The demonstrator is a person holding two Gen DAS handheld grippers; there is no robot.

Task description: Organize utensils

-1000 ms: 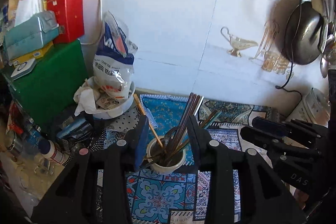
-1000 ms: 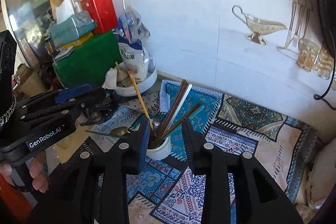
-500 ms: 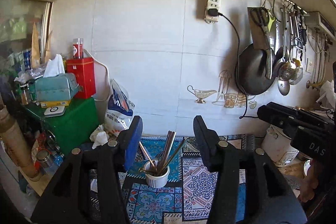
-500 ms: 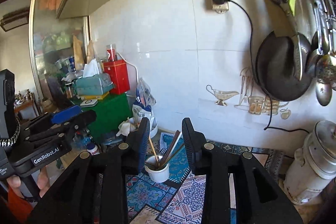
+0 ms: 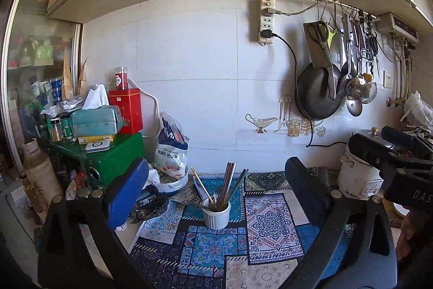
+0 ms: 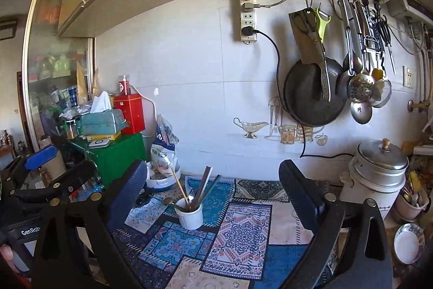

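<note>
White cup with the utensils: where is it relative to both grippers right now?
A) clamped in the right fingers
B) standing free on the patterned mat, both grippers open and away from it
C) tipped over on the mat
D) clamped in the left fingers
B: the white cup stands upright on the patterned mat, with the left gripper and right gripper both wide open and holding nothing.

The right gripper (image 5: 406, 153), seen at the right in the left wrist view, bore the letters "DAS". The left gripper (image 6: 51, 180), at the near left in the right wrist view, read "GenRob". Other labels were unreadable.
</note>
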